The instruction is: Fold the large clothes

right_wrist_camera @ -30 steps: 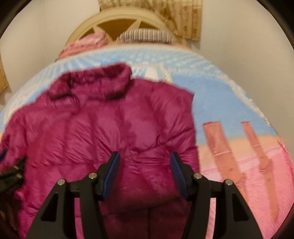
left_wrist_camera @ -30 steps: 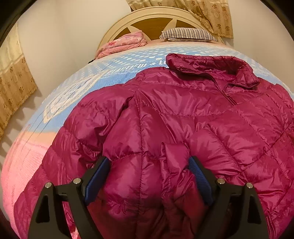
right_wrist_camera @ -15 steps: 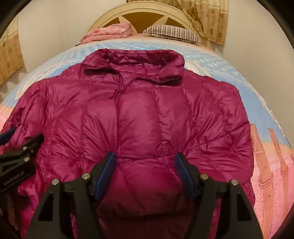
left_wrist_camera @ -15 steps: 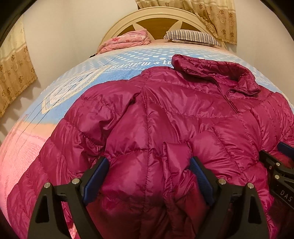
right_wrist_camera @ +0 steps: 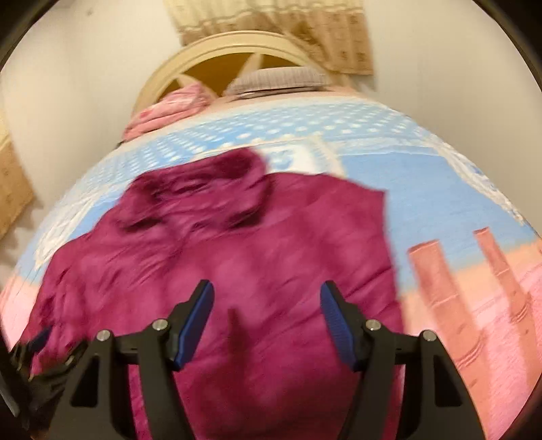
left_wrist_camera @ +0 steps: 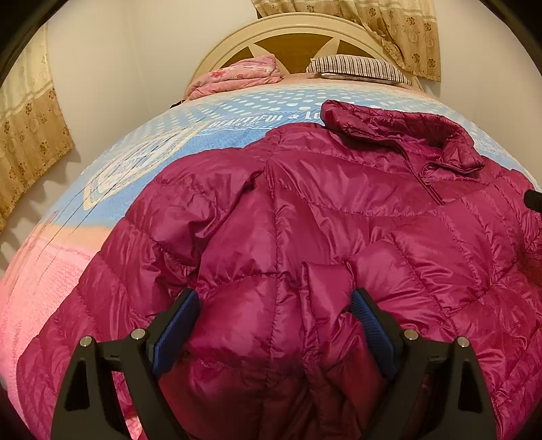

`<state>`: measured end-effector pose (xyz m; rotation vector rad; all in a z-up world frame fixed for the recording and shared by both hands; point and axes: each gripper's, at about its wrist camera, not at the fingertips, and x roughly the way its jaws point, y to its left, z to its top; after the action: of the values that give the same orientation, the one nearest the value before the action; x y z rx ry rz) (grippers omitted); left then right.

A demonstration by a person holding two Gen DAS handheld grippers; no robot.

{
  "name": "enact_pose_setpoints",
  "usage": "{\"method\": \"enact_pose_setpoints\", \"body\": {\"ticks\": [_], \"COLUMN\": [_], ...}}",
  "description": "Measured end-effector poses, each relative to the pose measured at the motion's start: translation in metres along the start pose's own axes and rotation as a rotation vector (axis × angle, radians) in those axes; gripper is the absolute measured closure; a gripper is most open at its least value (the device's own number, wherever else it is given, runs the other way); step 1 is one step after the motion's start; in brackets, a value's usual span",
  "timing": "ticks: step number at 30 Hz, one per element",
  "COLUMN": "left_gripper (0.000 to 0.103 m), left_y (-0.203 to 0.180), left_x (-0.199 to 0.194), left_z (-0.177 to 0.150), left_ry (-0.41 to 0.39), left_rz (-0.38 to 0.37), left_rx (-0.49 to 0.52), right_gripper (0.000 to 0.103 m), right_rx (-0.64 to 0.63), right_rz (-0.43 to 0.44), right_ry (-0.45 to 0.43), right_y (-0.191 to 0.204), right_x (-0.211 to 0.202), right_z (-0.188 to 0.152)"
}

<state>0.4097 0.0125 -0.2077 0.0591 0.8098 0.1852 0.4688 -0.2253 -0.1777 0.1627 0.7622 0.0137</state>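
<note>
A magenta quilted down jacket [left_wrist_camera: 338, 210] lies front up on the bed, collar [left_wrist_camera: 399, 135] toward the headboard. My left gripper [left_wrist_camera: 274, 298] hangs wide open over its lower left part; puffy fabric shows between the fingers, and the pads do not press on it. The blurred right wrist view shows the jacket [right_wrist_camera: 254, 237] from its right side. My right gripper [right_wrist_camera: 267, 286] is above the hem area, jaws closing, with fabric below them and nothing pinched. The left gripper [right_wrist_camera: 40, 358] shows at that view's lower left.
The bed carries a blue and pink bedspread [left_wrist_camera: 152, 162]. A folded pink blanket [left_wrist_camera: 237, 74] and a striped pillow [left_wrist_camera: 355, 66] lie by the cream headboard [left_wrist_camera: 298, 30]. Curtains [left_wrist_camera: 30, 135] hang at the left wall. Bare bedspread [right_wrist_camera: 457, 270] lies right of the jacket.
The right gripper swung from the jacket's middle toward its right side, blurring its view. It has nearly left the left wrist view. The left gripper has stayed put.
</note>
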Motion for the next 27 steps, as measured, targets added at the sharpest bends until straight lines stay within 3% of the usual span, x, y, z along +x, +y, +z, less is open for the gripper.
{"method": "enact_pose_setpoints", "body": {"ticks": [4, 8, 12, 15, 17, 20, 24, 27], "left_gripper": [0.012, 0.011, 0.01, 0.01, 0.01, 0.01, 0.01, 0.01], "left_y": [0.012, 0.005, -0.004, 0.001, 0.004, 0.01, 0.023, 0.049], "left_x": [-0.003, 0.011, 0.008, 0.008, 0.004, -0.011, -0.045, -0.069], "left_z": [0.006, 0.005, 0.004, 0.005, 0.006, 0.007, 0.003, -0.001], "left_ry": [-0.01, 0.039, 0.021, 0.032, 0.034, 0.028, -0.014, -0.056], "left_rz": [-0.032, -0.052, -0.009, -0.032, -0.04, -0.03, -0.021, 0.003], "left_rx": [-0.062, -0.035, 0.007, -0.015, -0.024, -0.006, 0.033, 0.026], "right_gripper": [0.055, 0.055, 0.055, 0.055, 0.049, 0.034, 0.027, 0.027], "right_rx": [0.001, 0.018, 0.001, -0.018, -0.011, -0.032, -0.157, -0.2], "right_rz": [-0.116, -0.117, -0.119, -0.132, -0.143, -0.083, 0.004, 0.072], "right_ry": [0.025, 0.068, 0.107, 0.111, 0.088, 0.072, 0.059, 0.056], "right_y": [-0.021, -0.035, -0.033, -0.032, -0.03, -0.014, 0.031, 0.061], "right_x": [0.029, 0.046, 0.056, 0.047, 0.033, -0.002, -0.038, -0.052], "right_z": [0.01, 0.008, 0.002, 0.004, 0.004, -0.004, -0.026, -0.041]}}
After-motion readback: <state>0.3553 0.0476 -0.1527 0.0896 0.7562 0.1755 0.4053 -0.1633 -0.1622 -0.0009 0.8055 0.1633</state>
